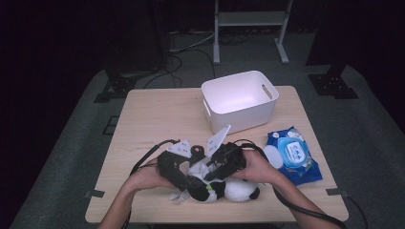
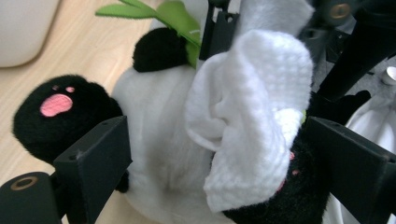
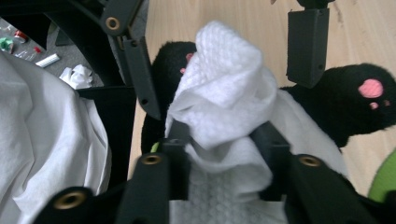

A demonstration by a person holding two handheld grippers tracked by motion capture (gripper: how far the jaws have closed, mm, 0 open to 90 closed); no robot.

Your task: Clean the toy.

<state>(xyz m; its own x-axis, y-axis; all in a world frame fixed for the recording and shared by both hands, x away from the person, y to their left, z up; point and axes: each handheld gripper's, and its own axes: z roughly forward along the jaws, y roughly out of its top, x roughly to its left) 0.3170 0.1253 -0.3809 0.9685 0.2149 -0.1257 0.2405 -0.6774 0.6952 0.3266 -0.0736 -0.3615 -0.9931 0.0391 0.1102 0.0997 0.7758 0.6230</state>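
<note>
A black-and-white panda plush (image 1: 236,191) lies near the table's front edge. My left gripper (image 1: 184,183) is shut on it. In the left gripper view its jaws press on the panda (image 2: 159,121) from both sides, beside a black paw with a pink pad (image 2: 56,105). My right gripper (image 1: 215,171) comes in from the right, shut on a crumpled white wipe (image 1: 198,168). In the right gripper view the wipe (image 3: 224,98) bulges out between the jaws of the right gripper (image 3: 222,140) and rests against the panda (image 3: 359,107). The wipe (image 2: 252,116) covers the plush's belly.
An empty white bin (image 1: 243,119) with handle slots stands at the back middle of the wooden table (image 1: 157,114). A blue pack of wet wipes (image 1: 293,155) lies to the right of my hands. Cables trail off the front edge. White cloth (image 3: 46,140) hangs at the left.
</note>
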